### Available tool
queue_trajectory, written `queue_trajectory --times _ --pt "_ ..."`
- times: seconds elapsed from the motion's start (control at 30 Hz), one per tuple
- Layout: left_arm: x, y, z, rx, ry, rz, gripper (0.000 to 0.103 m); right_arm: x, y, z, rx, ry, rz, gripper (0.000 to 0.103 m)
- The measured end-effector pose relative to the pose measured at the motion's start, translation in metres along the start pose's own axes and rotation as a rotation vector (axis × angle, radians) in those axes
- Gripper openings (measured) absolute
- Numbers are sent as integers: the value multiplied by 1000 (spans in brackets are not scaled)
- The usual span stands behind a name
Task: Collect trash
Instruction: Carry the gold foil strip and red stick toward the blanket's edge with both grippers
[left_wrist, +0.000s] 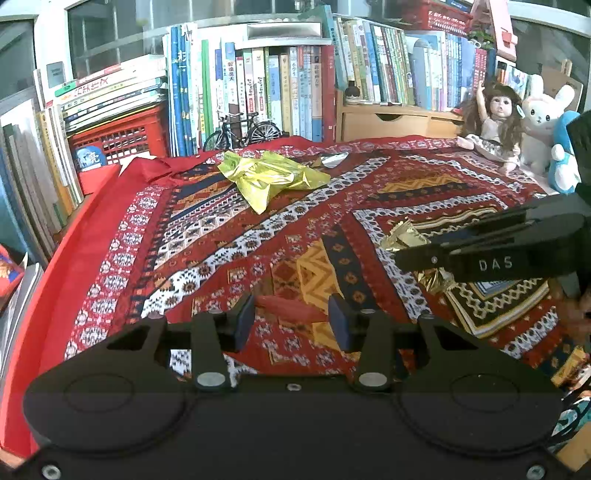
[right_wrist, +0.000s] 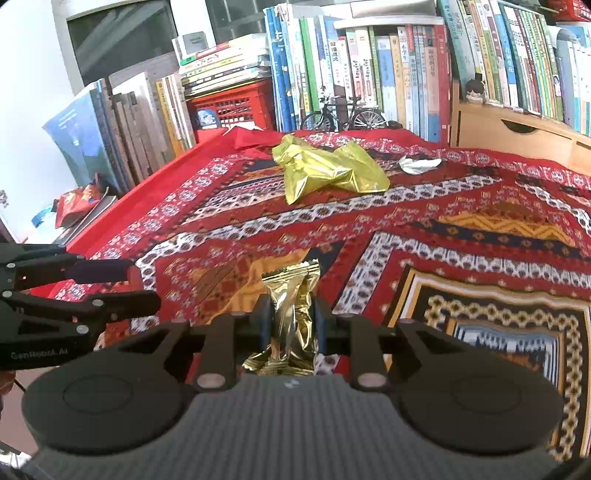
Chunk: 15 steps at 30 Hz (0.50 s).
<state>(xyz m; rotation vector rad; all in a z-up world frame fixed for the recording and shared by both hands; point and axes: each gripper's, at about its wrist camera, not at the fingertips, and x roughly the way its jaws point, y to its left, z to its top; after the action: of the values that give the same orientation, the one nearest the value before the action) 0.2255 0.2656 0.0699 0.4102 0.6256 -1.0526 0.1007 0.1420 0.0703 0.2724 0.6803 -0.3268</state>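
Gold wrapper (right_wrist: 293, 317): pinched in my right gripper (right_wrist: 291, 321), long axis upright between the pads, ends sticking out above and below. My left gripper (left_wrist: 291, 317) holds nothing, jaws parted over the patterned cloth (left_wrist: 207, 236). Farther off, the crumpled yellow-green foil bag (left_wrist: 271, 177) lies ahead and slightly left of the left gripper, long axis running across my view. Left hand is free, so I judge it takes this one. Beyond it, a small silver scrap (left_wrist: 334, 159).

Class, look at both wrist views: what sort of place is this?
Probably a home study or child's room: packed rows of books behind a table under a patterned red cloth, with a doll and plush rabbit beside them.
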Motion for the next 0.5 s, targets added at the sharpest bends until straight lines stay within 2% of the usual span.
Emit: queue_trajectory --times 0.5 --pt "-55 -10 -37 5 -27 -14 41 -40 27 -33 4 -12 -11 28"
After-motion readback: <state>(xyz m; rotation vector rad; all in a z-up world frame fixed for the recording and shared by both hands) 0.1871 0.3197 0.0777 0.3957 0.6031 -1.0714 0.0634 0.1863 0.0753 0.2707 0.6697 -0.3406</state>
